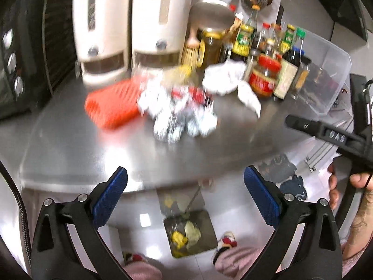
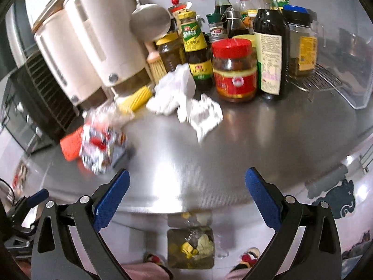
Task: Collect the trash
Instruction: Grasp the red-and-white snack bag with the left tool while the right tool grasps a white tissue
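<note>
Tools both wide open, empty: left tool (image 1: 185, 192), right tool (image 2: 187, 193). You're between picks; next take crumpled white tissue (image 2: 200, 114), frame centre, drop into floor bin (image 2: 190, 248).

Black gripper frames, silver screws, blue textured fingers (image 1: 112, 194).

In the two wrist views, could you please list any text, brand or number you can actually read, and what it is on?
"DAS": raised letters on the right gripper, seen from the left wrist view.
Red-lidded jar: red label with a white logo, too blurred to read.
Green-labelled bottle: characters too small to read.
Dark sauce bottle: label print too small.
</note>
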Available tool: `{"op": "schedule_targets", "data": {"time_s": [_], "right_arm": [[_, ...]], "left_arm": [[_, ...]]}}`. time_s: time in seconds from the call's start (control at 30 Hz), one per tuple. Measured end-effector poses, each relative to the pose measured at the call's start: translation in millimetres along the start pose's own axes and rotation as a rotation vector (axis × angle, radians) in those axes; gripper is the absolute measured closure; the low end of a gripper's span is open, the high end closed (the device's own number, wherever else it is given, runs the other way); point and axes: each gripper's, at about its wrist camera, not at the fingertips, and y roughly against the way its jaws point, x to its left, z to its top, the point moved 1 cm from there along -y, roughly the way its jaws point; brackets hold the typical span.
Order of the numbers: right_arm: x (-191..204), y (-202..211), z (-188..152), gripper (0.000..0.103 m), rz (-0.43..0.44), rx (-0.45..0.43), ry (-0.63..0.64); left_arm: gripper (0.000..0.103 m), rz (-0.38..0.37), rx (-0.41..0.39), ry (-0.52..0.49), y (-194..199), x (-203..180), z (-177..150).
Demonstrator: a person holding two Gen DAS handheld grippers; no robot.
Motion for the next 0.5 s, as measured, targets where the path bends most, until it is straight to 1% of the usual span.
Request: {"op": "schedule_targets", "data": {"time_s": [0.1, 0.17, 0.27, 0.33, 0.5], "right_arm": [[-5.1, -17.8, 21.2, 0.003, -0.017, -0.004, -0.009], [-7.5, -35.4, 36.0, 0.004, -0.024, 0.007, -0.018], [-9.3, -59.9, 50.6, 0.005, -0.049, 0.019, -0.019], [-8.6, -71.0, 55.6, 0.008, -0.059, 0.013, -0.007], [-7.7, -94.6, 65.2, 0.008, -0.074, 0.0, 0.005]], "left_arm": [[0.009, -0.012, -0.015, -0.008, -9.0, -7.4, 32.4], [0.01, -0.01, -0.02, -0.017, -18.6, -11.4, 47.0], [0.011, -0.005, -0.003, -0.016, -39.7, -14.2, 68.8], [0.011, -0.004, 0.011, -0.023, -53.8, -17.2, 78.8], [0.015, -0.013, 0.049, -0.032, -80.7, -21.9, 87.7]]}}
